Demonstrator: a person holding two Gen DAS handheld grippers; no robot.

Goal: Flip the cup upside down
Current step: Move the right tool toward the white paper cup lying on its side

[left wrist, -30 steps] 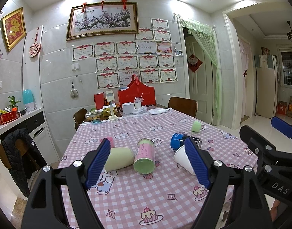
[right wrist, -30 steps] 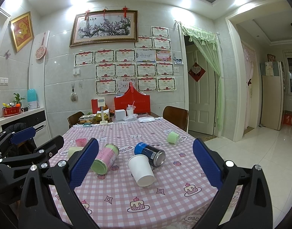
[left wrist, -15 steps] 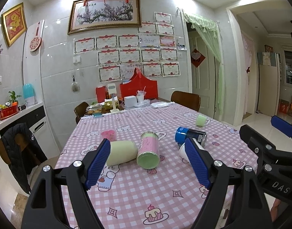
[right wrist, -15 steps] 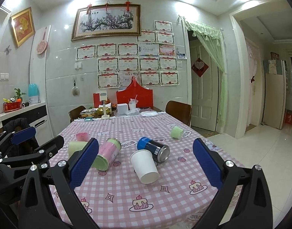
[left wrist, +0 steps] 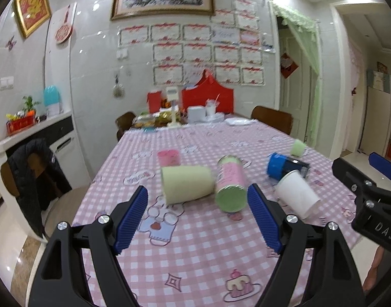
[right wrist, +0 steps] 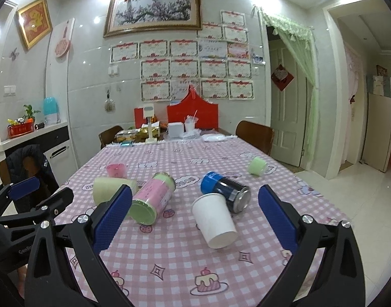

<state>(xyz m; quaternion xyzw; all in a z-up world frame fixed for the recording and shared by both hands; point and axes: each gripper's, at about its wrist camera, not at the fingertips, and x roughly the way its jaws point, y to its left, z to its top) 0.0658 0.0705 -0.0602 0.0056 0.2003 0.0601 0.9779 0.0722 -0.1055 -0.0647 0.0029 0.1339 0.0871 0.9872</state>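
A white paper cup (right wrist: 214, 221) lies on its side on the pink checked tablecloth, mouth toward me; it also shows in the left wrist view (left wrist: 296, 197). A cream cup (left wrist: 186, 184) lies on its side to the left, seen too in the right wrist view (right wrist: 106, 188). My left gripper (left wrist: 196, 220) is open and empty, hovering just short of the cream cup. My right gripper (right wrist: 195, 220) is open and empty, with the white cup showing between its blue pads.
A pink and green canister (right wrist: 152, 199) and a blue can (right wrist: 226, 189) lie on their sides between the cups. A small pink cup (right wrist: 115, 170) and a small green cup (right wrist: 257, 166) sit farther back. Boxes and clutter (right wrist: 175, 128) fill the table's far end. Chairs stand around.
Both grippers have moved forward and lower toward the table, so the cups and cans appear larger and closer. Nothing on the table has moved.
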